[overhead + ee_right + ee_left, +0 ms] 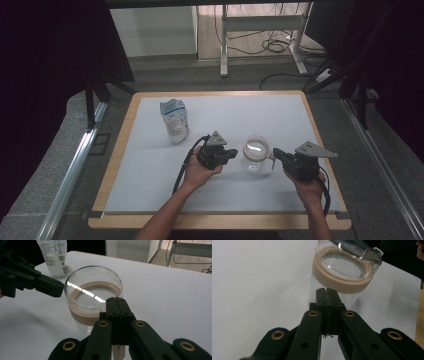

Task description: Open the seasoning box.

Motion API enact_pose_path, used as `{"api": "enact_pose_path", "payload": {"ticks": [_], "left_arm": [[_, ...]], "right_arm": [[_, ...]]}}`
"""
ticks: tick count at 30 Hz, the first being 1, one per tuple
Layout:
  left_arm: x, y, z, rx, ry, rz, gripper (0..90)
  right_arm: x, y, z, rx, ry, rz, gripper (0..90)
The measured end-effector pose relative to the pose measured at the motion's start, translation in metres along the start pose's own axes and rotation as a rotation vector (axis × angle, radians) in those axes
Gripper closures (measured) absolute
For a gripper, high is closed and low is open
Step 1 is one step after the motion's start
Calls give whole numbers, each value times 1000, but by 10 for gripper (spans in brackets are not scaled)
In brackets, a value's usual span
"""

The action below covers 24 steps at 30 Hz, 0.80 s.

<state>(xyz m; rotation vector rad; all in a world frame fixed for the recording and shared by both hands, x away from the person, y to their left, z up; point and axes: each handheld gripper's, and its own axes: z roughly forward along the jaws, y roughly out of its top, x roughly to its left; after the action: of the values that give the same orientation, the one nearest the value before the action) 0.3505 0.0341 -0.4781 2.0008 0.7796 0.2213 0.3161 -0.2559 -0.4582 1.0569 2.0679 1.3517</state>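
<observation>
We found print on one thing alone — the white and blue pouch (174, 120) standing at the far left of the table (150, 165). In the right gripper view its lower panel (53, 255) carried a table of small dark lines and a square code beside it, with a second square code below — all too fine and blurred for us to read a single word or number. In the high view we saw blue marks on its front, likewise unreadable.
</observation>
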Motion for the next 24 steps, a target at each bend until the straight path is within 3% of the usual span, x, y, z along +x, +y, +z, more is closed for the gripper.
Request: {"api": "enact_pose_path", "payload": {"ticks": [4, 6, 10, 24], "left_arm": [[-2, 6, 6, 13, -1, 16, 900], [-2, 5, 9, 21, 4, 19, 900], [-1, 3, 8, 17, 1, 10, 900], [1, 3, 12, 26, -4, 5, 899]], "right_arm": [[-2, -3, 2, 17, -27, -7, 900], [-4, -5, 2, 3, -16, 18, 900], [-1, 0, -1, -27, -16, 6, 900], [0, 0, 3, -16, -12, -7, 900]]}}
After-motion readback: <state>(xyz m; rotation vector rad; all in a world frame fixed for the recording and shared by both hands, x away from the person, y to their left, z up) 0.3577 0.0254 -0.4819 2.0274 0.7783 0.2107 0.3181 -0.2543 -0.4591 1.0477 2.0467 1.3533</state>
